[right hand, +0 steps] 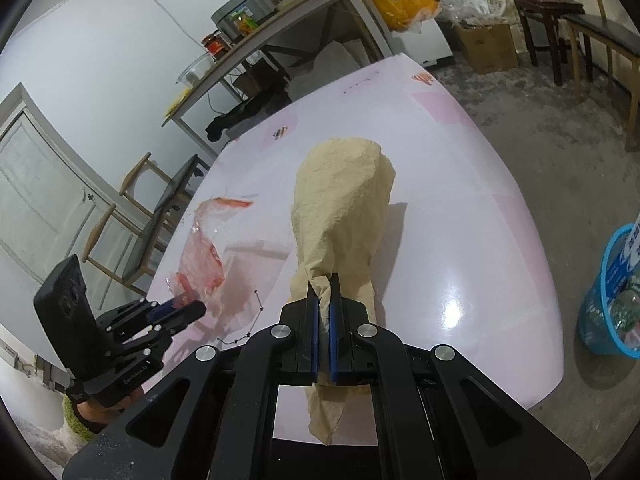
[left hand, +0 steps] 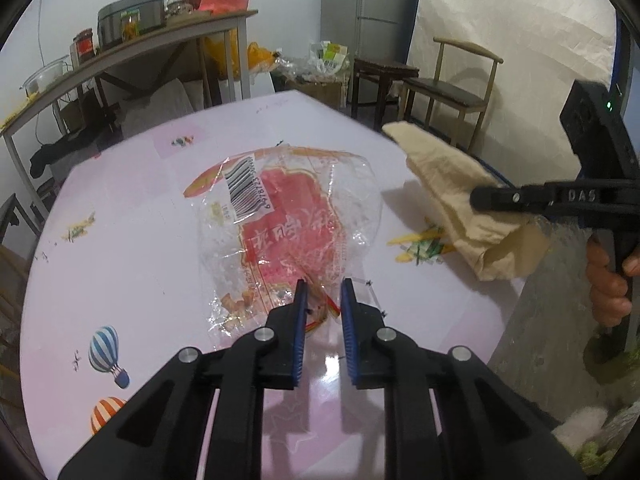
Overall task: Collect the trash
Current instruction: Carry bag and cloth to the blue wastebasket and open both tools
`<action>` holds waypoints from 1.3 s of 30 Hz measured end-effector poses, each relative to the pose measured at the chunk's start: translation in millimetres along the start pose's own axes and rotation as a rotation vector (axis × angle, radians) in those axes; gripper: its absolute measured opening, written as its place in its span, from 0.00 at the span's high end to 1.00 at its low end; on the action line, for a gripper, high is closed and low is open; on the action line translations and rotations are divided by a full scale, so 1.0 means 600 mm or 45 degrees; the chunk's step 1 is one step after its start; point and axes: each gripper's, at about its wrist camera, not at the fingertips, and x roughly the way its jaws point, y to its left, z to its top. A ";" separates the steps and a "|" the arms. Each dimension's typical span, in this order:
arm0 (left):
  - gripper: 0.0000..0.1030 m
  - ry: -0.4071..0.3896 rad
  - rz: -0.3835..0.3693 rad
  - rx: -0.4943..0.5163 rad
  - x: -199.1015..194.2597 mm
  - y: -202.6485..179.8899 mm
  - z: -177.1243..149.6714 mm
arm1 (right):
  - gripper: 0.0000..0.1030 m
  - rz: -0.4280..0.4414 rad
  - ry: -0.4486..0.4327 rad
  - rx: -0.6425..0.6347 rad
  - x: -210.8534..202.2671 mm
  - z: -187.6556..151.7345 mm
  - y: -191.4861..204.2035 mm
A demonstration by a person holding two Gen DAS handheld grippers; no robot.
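Your pink worktop (left hand: 140, 208) shows striped balloons; the clear wrapper (left hand: 288, 216) is printed red, the paper bag (right hand: 340, 208) tan.

Even indoor light, glare patch on the glossy table (right hand: 452, 312), soft shadows, strong fisheye bending, dark vignetted corners

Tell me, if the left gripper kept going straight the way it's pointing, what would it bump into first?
Probably the clear plastic wrapper. The left gripper already has its near edge between the fingertips, so it would push further into the wrapper, then likely the pink table beneath, though depth is unclear.
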 end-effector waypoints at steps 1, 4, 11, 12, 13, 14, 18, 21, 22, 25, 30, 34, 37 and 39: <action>0.85 -0.015 -0.002 0.001 -0.006 -0.003 0.006 | 0.97 0.003 -0.006 -0.001 -0.002 0.000 0.002; 0.85 -0.052 -0.017 0.012 -0.019 -0.017 0.022 | 0.97 0.009 -0.025 -0.001 -0.011 0.000 0.002; 0.85 -0.105 -0.097 0.089 -0.024 -0.076 0.072 | 0.97 0.021 -0.120 0.038 -0.058 -0.003 -0.017; 0.85 -0.111 -0.115 0.113 -0.023 -0.092 0.082 | 0.97 0.012 -0.145 0.058 -0.072 -0.004 -0.027; 0.85 -0.117 -0.133 0.140 -0.020 -0.109 0.093 | 0.97 0.010 -0.157 0.067 -0.079 -0.004 -0.033; 0.85 -0.121 -0.149 0.162 -0.018 -0.124 0.101 | 0.97 0.007 -0.182 0.089 -0.095 -0.006 -0.047; 0.85 -0.122 -0.255 0.230 0.005 -0.192 0.144 | 0.97 -0.039 -0.265 0.165 -0.149 -0.015 -0.099; 0.85 -0.099 -0.367 0.266 0.030 -0.252 0.176 | 0.97 -0.115 -0.335 0.234 -0.198 -0.028 -0.149; 0.85 -0.091 -0.400 0.282 0.039 -0.273 0.184 | 0.97 -0.141 -0.354 0.258 -0.211 -0.032 -0.165; 0.85 -0.054 -0.505 0.343 0.072 -0.350 0.217 | 0.97 -0.229 -0.411 0.356 -0.257 -0.056 -0.227; 0.85 0.091 -0.667 0.404 0.158 -0.481 0.256 | 0.97 -0.402 -0.456 0.547 -0.313 -0.101 -0.342; 0.84 0.292 -0.734 0.371 0.259 -0.559 0.266 | 0.97 -0.470 -0.457 0.685 -0.327 -0.135 -0.416; 0.83 0.450 -0.755 0.311 0.347 -0.600 0.266 | 0.97 -0.482 -0.449 0.785 -0.322 -0.152 -0.465; 0.83 0.594 -0.788 0.185 0.415 -0.618 0.265 | 0.97 -0.483 -0.436 0.846 -0.313 -0.159 -0.494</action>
